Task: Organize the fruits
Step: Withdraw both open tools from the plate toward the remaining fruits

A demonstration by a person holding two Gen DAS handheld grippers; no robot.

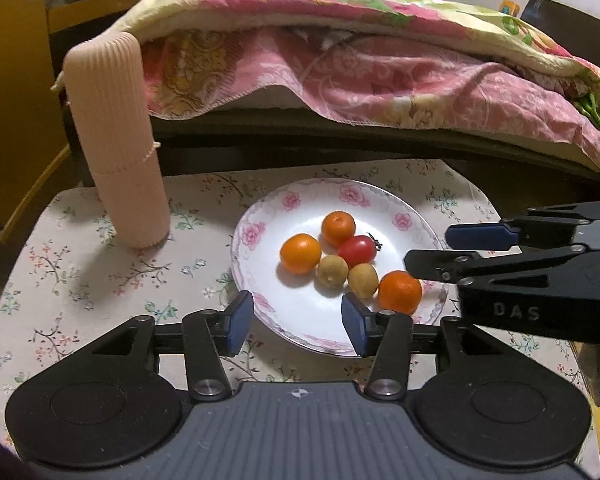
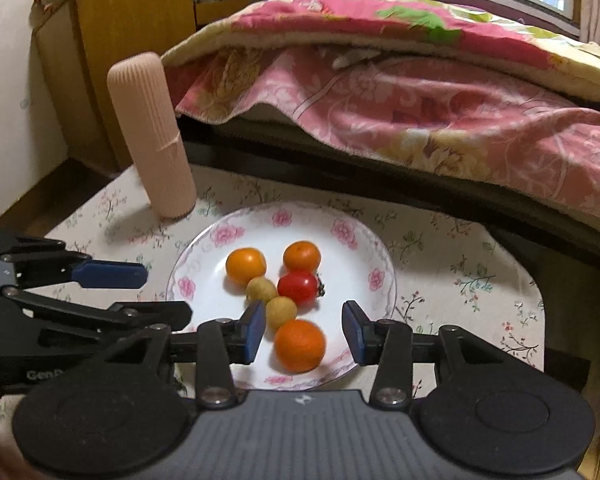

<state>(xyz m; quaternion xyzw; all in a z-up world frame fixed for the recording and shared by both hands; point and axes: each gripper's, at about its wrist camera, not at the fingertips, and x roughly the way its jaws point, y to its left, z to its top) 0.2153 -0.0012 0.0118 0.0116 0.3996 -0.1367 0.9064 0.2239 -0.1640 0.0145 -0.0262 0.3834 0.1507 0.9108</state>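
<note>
- Bedroom setting: a bed with a pink floral quilt (image 1: 380,64) filled the background from 10 to 2 o'clock, and a wooden cabinet (image 2: 124,40) stood at 10 o'clock in the right wrist view.
- Work surface was a small table under a floral tablecloth (image 1: 80,264); a ribbed pink cylinder (image 1: 116,140) stood on it at 10 o'clock, well apart from the fruit.
- Fruit all lay on a flower-rimmed plate (image 2: 220,236): three oranges, one red tomato (image 2: 298,287), two small brown kiwis, clustered and several touching.
- Left gripper (image 1: 298,322) hovered at the plate's near rim, tongs spread, nothing between them.
- Right gripper (image 2: 304,334) hovered low with tongs spread — the nearest orange (image 2: 300,345) sat between them, not visibly pinched.
- Risk, judged: closing on that orange could nudge the kiwi (image 2: 281,312) touching it at 11 o'clock and start the round fruit rolling.
- Risk, judged: the two grippers were close together — a crossing reach could collide.
- Risk, judged: pressing the plate's rim could tip it.
</note>
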